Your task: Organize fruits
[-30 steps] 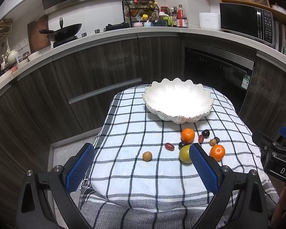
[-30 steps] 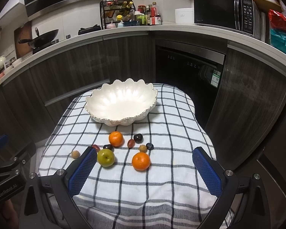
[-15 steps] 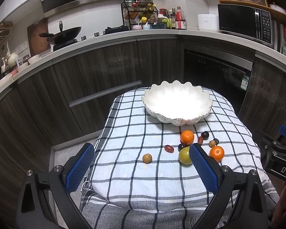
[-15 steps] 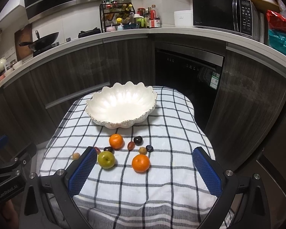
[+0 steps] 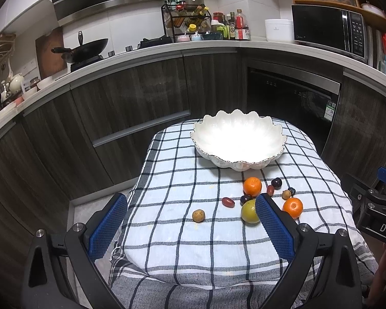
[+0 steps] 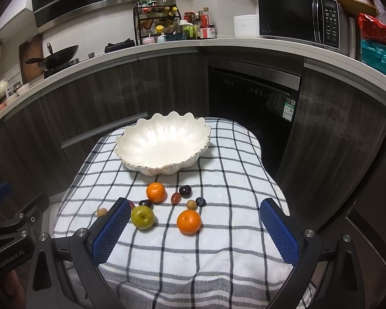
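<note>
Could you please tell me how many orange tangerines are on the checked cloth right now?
2: one tangerine sits just before the white bowl; the other lies nearer, right of the green apple.

Both tools have pulled back and up a little from the table [image 5: 167, 180]. The bowl [image 6: 164, 144] and the fruit now look smaller and farther away in both views.

Before you: a glossy white ceramic-looking bowl [image 6: 164, 146] with a thin gilt rim, on a matt woven checked cloth [image 6: 218, 244]. The oranges [image 6: 189, 221] show dimpled, faintly shiny peel; the green apple [image 6: 142, 216] looks smooth and waxy. Your gripper pads [image 6: 279, 234] are blue textured rubber on matt black plastic. Cabinet fronts [image 6: 95, 103] show dark wood grain.
</note>
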`<state>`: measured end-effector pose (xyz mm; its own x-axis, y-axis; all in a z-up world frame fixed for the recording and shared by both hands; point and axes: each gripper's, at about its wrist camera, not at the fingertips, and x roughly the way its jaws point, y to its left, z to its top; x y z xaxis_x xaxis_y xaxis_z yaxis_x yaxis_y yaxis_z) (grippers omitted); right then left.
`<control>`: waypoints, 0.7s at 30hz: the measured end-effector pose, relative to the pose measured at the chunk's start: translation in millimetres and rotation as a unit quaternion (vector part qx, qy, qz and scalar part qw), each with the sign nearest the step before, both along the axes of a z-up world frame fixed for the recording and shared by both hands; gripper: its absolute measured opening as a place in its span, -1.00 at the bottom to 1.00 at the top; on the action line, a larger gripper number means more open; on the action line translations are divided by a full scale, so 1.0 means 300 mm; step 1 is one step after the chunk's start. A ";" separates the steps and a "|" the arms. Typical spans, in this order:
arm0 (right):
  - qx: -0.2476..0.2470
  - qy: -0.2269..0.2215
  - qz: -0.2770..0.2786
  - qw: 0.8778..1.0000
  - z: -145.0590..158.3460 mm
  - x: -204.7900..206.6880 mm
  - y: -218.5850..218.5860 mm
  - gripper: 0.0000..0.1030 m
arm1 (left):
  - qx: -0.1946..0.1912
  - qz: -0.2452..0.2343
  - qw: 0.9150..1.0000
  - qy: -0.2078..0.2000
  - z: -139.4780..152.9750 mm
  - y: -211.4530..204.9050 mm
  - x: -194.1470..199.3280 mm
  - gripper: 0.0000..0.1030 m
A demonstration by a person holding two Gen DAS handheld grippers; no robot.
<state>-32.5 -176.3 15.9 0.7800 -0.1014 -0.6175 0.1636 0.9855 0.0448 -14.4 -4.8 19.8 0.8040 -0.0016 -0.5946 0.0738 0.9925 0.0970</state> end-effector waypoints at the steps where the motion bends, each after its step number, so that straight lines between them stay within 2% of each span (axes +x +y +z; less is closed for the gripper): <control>1: 0.000 0.000 0.000 1.000 -0.001 0.000 0.000 0.98 | 0.000 0.000 1.000 0.000 0.000 0.000 0.001 0.97; 21: 0.002 0.013 0.003 1.000 -0.023 0.022 -0.007 0.98 | 0.011 -0.003 1.000 0.009 -0.041 0.000 0.041 0.97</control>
